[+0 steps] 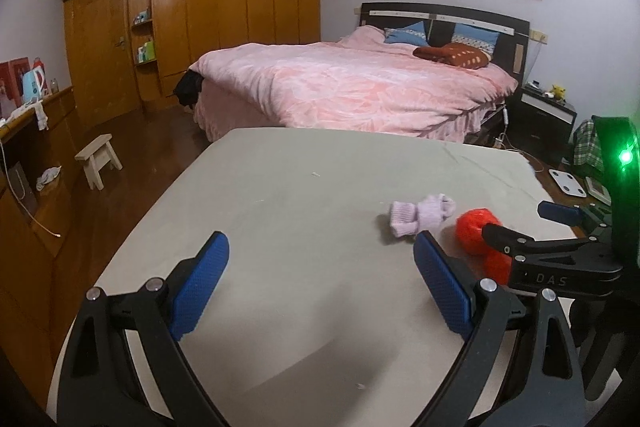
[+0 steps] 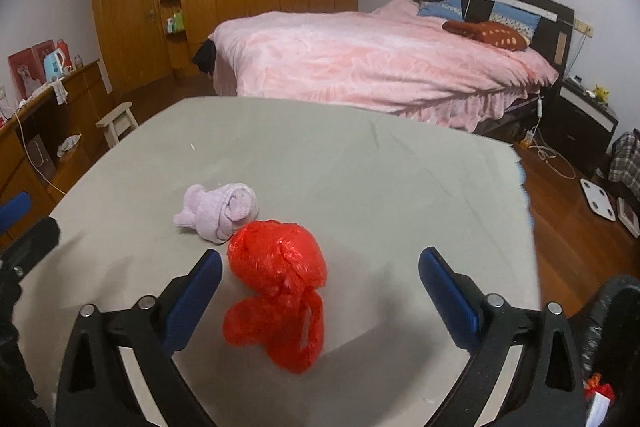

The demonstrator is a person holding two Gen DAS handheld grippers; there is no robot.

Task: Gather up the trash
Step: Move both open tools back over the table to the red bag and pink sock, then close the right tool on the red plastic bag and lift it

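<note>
Two things sit on the grey table: a crumpled red plastic bag and a rolled lilac sock touching its far side, both nearer the table's front edge. The right gripper hangs with its jaws spread wide and empty, the bag lying between them, closer to its left finger. The left gripper is likewise spread and empty over bare tabletop, with clear surface ahead to the far edge by the pink bed.

The plastic bag was red, the sock pale lilac (ribbed), the table grey, the bedspread pink
</note>
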